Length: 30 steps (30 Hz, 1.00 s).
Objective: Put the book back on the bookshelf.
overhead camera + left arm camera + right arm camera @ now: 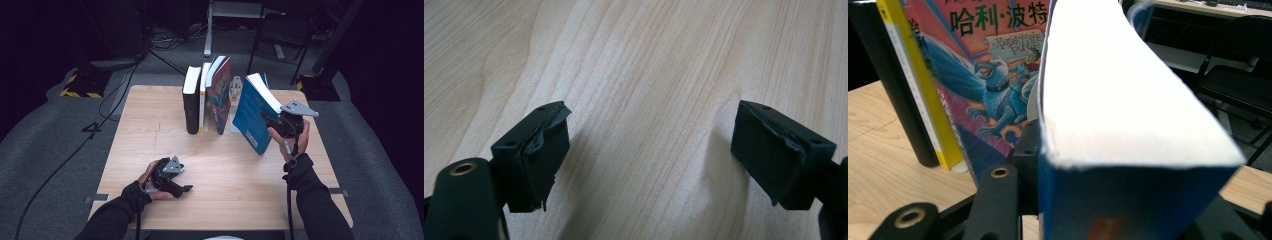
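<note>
The blue book (252, 116) is a thick paperback with a smooth blue cover and a block of matte white pages, seen edge-on in the right gripper view (1128, 100). It is tilted, its top leaning to the right, and sits to the right of the standing row at the far middle of the table (150, 125), which is pale wood with a fine straight grain. The right gripper (280, 122) grips the book at its right edge; its black jaws close on the covers, one jaw showing against the left cover in the right gripper view. The right hand (292, 135) is raised, forearm coming up from the near right in a dark sleeve.

The row has a black book (191, 100) at the left, a yellow-spined book (204, 95) beside it, and an illustrated book (219, 95) with a glossy cover showing a winged creature, leaning slightly.

The left gripper (172, 177) rests low at the near left of the table, held by the left hand (150, 182). Its jaws stand wide apart with nothing between them, their black pads (544, 155) frayed at the edges, above bare wood.
</note>
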Motion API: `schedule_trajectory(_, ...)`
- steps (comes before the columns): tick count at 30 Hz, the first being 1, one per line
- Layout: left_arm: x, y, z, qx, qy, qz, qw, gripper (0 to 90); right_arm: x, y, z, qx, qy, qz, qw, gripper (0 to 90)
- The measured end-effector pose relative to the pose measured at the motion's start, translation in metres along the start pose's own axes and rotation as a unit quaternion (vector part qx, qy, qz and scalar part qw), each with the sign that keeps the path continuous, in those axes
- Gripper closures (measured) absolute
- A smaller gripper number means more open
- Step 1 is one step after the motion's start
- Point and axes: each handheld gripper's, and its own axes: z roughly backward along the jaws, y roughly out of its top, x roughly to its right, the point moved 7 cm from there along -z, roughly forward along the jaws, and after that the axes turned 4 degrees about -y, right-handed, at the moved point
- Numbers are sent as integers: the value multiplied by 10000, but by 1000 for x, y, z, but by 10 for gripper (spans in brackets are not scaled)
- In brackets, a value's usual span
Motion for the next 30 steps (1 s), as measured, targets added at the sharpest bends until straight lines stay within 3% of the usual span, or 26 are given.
schedule_trajectory(8,0,0,0,0,10,9,10000,160,3,-5,2,131,63,-151,9998,580)
schedule_trajectory(12,0,0,0,4,20,25,10000,159,2,-13,3,22,134,-149,9998,549)
schedule_trajectory(17,0,0,0,4,20,25,10000,159,4,-34,5,-64,75,-212,9997,504)
schedule_trajectory(22,0,0,0,2,17,24,10000,159,-3,-78,-15,-613,114,-345,9975,532)
schedule_trajectory(24,0,0,0,2,16,23,10000,159,-6,-92,-22,-675,123,-560,9961,566)
schedule_trajectory(30,0,-1,0,-1,16,22,10000,160,-12,-96,-32,-523,-163,-481,9973,595)
